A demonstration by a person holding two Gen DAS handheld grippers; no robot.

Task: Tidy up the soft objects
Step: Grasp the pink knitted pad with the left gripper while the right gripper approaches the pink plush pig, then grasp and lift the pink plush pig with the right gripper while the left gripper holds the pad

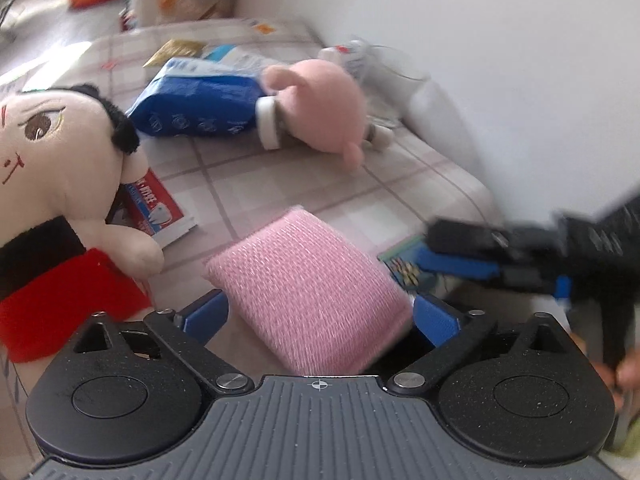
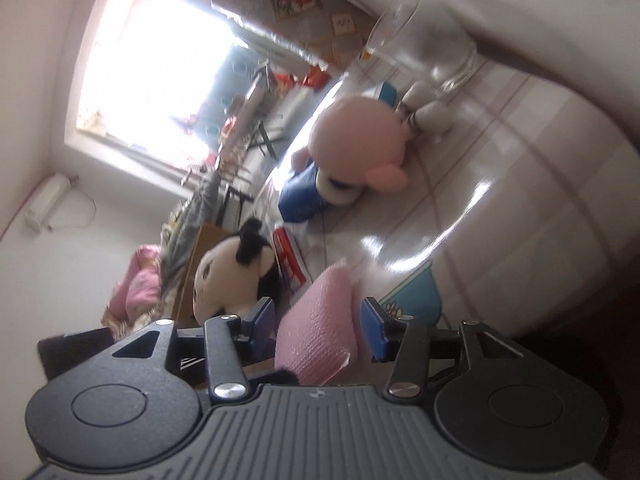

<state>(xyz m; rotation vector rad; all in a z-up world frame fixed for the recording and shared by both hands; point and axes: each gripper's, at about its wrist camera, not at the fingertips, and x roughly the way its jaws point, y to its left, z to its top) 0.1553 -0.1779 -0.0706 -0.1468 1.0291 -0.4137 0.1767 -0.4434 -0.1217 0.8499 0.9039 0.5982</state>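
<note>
Left gripper wide open around the pink sponge, right gripper loosely straddling it — it may drop.

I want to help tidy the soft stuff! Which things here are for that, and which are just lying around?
For the job (soft):
- pink sponge
- doll
- pink plush

Just lying about:
- blue bag
- red box
- card
- glass
</note>
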